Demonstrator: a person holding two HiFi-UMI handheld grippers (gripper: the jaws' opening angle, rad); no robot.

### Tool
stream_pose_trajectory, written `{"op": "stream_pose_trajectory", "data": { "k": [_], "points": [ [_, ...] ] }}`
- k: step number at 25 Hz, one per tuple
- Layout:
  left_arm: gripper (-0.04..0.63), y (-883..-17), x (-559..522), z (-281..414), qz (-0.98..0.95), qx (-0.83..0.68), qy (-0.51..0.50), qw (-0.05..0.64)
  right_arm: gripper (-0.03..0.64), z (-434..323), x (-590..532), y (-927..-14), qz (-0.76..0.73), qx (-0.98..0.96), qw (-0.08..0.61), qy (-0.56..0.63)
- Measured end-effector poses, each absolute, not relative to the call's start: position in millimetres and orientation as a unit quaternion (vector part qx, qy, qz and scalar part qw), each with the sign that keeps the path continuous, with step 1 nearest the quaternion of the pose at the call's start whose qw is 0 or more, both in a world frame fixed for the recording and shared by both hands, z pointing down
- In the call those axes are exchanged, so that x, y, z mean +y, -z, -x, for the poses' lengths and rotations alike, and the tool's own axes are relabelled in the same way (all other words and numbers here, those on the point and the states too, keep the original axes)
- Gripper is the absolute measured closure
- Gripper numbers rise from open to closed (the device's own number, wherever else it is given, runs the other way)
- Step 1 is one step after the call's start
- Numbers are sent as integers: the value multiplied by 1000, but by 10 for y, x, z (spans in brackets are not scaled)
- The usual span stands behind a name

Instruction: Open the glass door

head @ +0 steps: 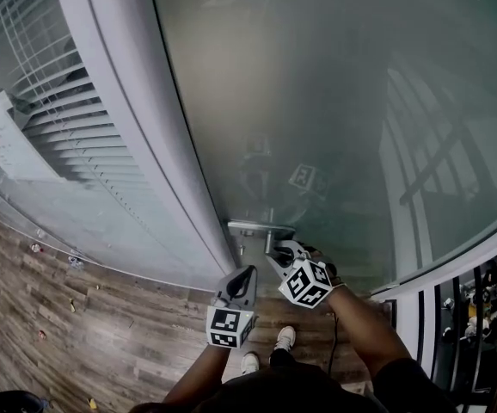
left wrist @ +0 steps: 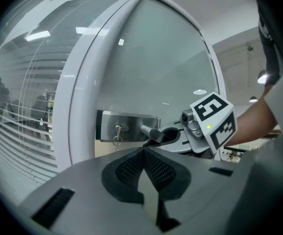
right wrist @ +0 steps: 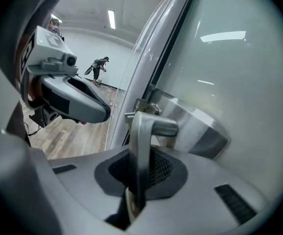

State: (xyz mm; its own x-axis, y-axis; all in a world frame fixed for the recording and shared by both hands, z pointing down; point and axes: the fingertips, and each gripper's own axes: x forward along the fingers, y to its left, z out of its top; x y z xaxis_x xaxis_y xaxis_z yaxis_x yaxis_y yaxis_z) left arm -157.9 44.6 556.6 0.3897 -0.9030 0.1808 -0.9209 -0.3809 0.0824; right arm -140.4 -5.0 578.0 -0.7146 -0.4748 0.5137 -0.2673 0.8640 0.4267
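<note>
Wood-plank floor runs below the glass door, whose metal lock plate sits at the door's edge beside the white frame. My right tool is clamped on the door handle. My left tool hangs just beside it, jaws together on nothing.

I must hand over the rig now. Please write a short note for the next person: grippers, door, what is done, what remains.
Right gripper: jaws shut on the handle.
Left gripper: jaws shut, empty, beside the right one.
Door: looks closed against its frame; key in the lock plate.
Done: handle gripped.
Left: probably turn the handle, then swing the door open.
</note>
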Motion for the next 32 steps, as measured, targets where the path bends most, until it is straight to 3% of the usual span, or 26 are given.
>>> {"op": "stream_pose_trajectory", "data": {
  "k": [32],
  "points": [
    [597, -5655, -911, 1167, -786, -608, -96, 58, 589, 1338, -1857, -5837, -243, -901, 350, 88]
  ]
}}
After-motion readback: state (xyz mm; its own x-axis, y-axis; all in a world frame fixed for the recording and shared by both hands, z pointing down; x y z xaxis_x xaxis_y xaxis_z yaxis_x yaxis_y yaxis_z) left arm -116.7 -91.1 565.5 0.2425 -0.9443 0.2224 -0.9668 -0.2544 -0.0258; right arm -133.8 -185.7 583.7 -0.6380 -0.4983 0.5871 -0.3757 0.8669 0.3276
